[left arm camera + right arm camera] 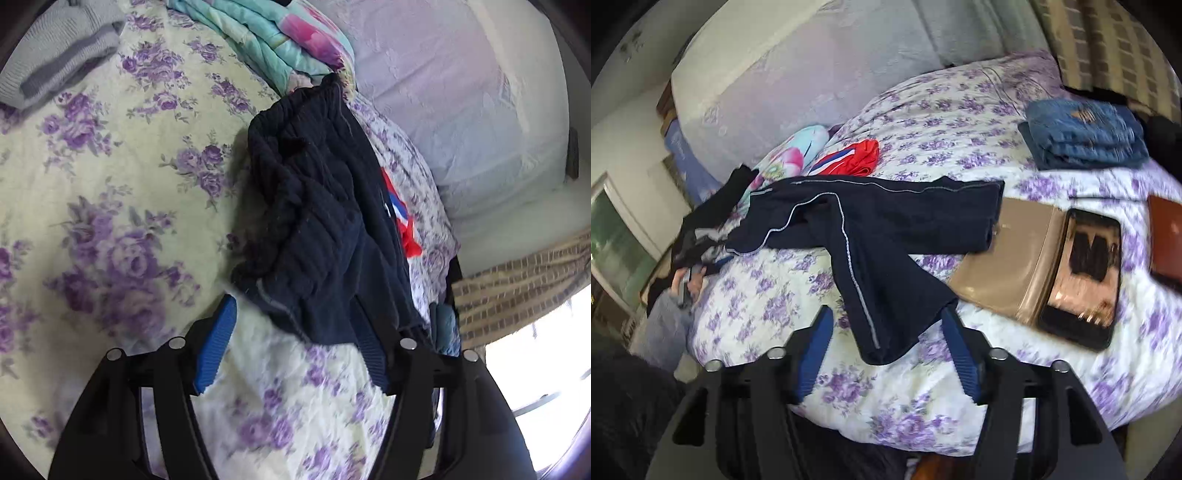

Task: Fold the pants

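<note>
Both claws, left claw point(299, 332) and right claw point(886, 343), gape empty over rumpled navy pants point(871, 221) (pale-piped seams)

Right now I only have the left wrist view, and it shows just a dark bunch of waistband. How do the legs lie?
Observer: The pants are spread across the bed, with the legs splayed apart, not stacked.
Operator: Where's the right gripper?
Observer: The right gripper is open, and the nearer leg's hem lies between its fingers.
Operator: Anything in the way?
Observer: The farther leg's end reaches a tan case, which has a dark tablet next to it.
</note>
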Demonstrator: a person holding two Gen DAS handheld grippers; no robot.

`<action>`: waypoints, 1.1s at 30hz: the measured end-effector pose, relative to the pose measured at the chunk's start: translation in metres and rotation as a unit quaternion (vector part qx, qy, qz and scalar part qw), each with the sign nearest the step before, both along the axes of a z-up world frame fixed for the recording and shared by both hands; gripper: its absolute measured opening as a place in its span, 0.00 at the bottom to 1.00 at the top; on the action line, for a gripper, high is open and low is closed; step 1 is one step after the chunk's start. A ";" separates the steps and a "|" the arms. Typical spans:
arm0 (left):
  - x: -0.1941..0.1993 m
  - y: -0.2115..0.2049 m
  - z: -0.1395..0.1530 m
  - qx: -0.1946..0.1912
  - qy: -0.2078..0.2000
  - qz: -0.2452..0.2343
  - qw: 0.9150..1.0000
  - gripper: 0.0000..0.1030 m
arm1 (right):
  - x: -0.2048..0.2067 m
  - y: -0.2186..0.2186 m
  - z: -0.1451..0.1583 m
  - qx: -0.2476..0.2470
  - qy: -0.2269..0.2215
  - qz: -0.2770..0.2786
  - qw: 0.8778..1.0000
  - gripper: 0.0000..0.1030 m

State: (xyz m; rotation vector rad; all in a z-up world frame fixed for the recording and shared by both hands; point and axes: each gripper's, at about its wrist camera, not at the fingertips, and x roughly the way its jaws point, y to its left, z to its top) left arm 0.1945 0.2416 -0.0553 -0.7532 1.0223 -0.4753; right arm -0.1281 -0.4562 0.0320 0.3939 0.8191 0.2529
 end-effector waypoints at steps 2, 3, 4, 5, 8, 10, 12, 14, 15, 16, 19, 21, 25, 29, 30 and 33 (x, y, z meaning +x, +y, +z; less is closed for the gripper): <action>-0.004 0.009 0.002 0.021 -0.012 0.016 1.000 0.73 | -0.002 0.005 -0.009 0.020 0.007 -0.003 1.000 0.61; -0.002 0.009 0.003 0.025 -0.016 0.015 0.999 0.72 | -0.001 0.008 -0.016 0.031 0.015 -0.010 0.999 0.61; 0.000 0.007 0.003 0.019 -0.021 0.010 1.000 0.72 | 0.001 0.009 -0.021 0.038 0.024 -0.015 0.999 0.61; 0.005 0.000 0.005 0.006 -0.030 0.001 1.000 0.72 | 0.002 0.010 -0.025 0.044 0.030 -0.023 0.998 0.61; 0.025 -0.015 0.013 0.023 -0.065 -0.009 0.998 0.73 | 0.000 0.004 -0.035 0.083 0.040 -0.059 0.994 0.61; 0.042 -0.021 0.006 0.010 -0.054 -0.023 0.998 0.69 | -0.007 -0.004 -0.042 0.131 0.042 -0.093 0.986 0.61; 0.057 -0.019 -0.011 -0.033 -0.020 -0.033 0.999 0.28 | -0.014 -0.012 -0.052 0.190 0.042 -0.122 0.973 0.61; 0.060 -0.018 -0.018 -0.058 -0.008 -0.043 0.997 0.15 | -0.015 -0.015 -0.063 0.242 0.047 -0.132 0.960 0.61; 0.057 -0.018 -0.017 -0.055 -0.011 -0.041 0.998 0.14 | -0.013 -0.015 -0.071 0.272 0.053 -0.136 0.951 0.61; 0.054 -0.019 -0.015 -0.049 -0.015 -0.044 0.998 0.14 | -0.011 -0.015 -0.078 0.293 0.059 -0.141 0.944 0.61; 0.044 -0.018 -0.004 -0.059 -0.024 -0.044 0.997 0.13 | -0.002 -0.011 -0.096 0.338 0.078 -0.147 0.926 0.61; 0.039 -0.004 0.005 -0.082 -0.027 -0.032 0.996 0.13 | 0.006 -0.008 -0.105 0.359 0.089 -0.153 0.916 0.61; 0.029 0.024 0.022 -0.110 -0.035 -0.014 0.993 0.13 | 0.022 -0.007 -0.116 0.391 0.098 -0.168 0.900 0.62; 0.016 0.041 0.029 -0.121 -0.026 -0.011 0.992 0.13 | 0.038 -0.002 -0.111 0.364 0.095 -0.150 0.914 0.20; 0.012 0.045 0.031 -0.124 -0.024 -0.010 0.992 0.13 | 0.040 -0.004 -0.110 0.362 0.094 -0.146 0.916 0.07; -0.004 0.057 0.036 -0.139 -0.023 -0.005 0.990 0.13 | 0.040 -0.012 -0.096 0.321 0.088 -0.145 0.932 0.06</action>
